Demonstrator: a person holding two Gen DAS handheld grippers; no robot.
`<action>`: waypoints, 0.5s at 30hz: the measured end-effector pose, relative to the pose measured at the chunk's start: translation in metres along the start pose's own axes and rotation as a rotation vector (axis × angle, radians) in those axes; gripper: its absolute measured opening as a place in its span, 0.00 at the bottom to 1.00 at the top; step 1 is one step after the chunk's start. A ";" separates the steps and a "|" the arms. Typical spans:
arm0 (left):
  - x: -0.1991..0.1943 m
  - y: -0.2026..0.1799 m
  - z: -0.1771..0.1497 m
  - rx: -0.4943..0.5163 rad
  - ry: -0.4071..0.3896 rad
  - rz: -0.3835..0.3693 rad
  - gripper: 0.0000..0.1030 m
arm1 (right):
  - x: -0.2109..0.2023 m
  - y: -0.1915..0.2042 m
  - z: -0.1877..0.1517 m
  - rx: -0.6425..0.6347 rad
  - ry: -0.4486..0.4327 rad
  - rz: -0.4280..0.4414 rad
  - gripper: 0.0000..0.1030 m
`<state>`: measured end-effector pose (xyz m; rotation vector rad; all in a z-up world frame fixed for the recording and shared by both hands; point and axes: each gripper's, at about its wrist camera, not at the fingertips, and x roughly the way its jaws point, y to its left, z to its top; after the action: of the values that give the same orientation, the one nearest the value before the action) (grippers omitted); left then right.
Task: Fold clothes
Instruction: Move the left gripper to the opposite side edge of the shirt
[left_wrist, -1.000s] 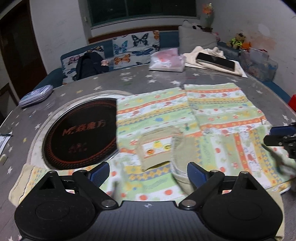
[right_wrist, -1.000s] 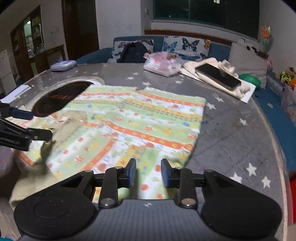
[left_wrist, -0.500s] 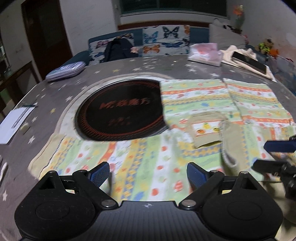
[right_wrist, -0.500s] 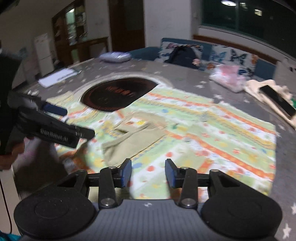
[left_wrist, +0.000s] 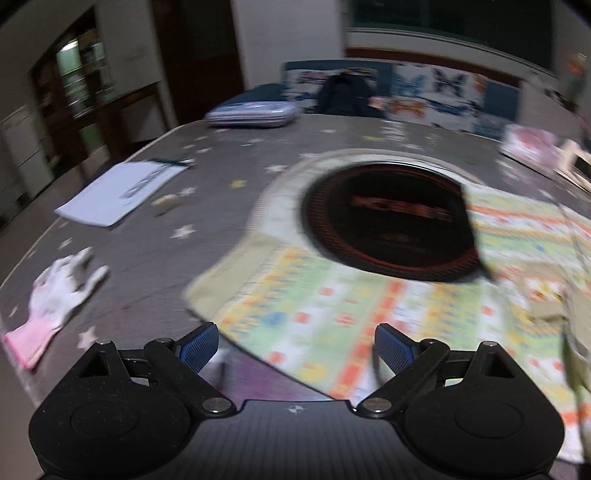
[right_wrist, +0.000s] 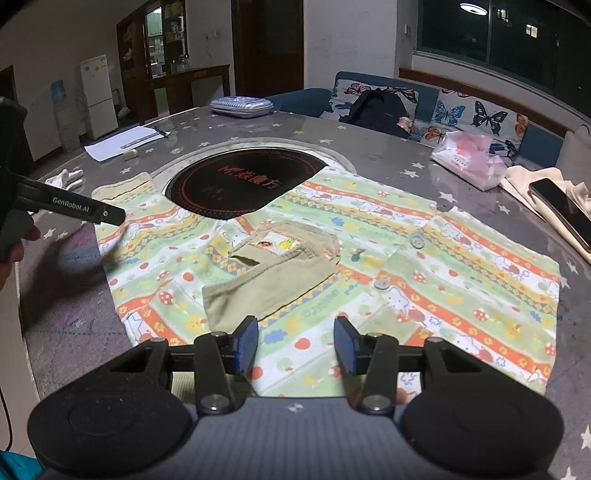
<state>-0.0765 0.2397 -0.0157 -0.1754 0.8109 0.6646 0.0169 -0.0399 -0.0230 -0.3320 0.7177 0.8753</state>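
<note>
Clothes here mean one patterned shirt (left_wrist: 369, 317) spread flat on the grey star-printed table (left_wrist: 155, 236); in the blurred left wrist view its sleeve reaches toward the near table edge beside the round black cooktop (left_wrist: 388, 221). The left gripper (left_wrist: 295, 347) hovers over that sleeve end with its jaws spread wide and nothing between them. A white glove (left_wrist: 59, 291) lies to the left and a sheet of paper (left_wrist: 118, 192) farther back. In the right wrist view, the shirt (right_wrist: 461, 280) lies buttoned with its khaki collar (right_wrist: 273, 273) facing up, one sleeve running past the cooktop (right_wrist: 243, 184). The right gripper (right_wrist: 295, 341) hangs over the near hem; its jaws have just been opening, and they stand apart above the cloth without pinching it. The left gripper (right_wrist: 110, 216) shows at the left edge, over the sleeve. A phone (right_wrist: 561, 210) rests on cream cloth far right.
</note>
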 end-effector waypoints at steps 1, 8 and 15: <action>0.005 0.005 0.001 -0.024 0.006 0.012 0.90 | -0.001 -0.001 0.001 0.003 -0.002 -0.001 0.45; 0.022 0.018 0.001 -0.093 0.029 0.030 0.90 | -0.007 -0.005 0.004 0.017 -0.022 -0.011 0.46; 0.023 0.019 0.000 -0.093 -0.010 -0.044 0.71 | -0.015 -0.005 -0.002 0.044 -0.037 -0.017 0.48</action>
<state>-0.0764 0.2656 -0.0307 -0.2734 0.7646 0.6619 0.0136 -0.0526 -0.0147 -0.2820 0.6984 0.8463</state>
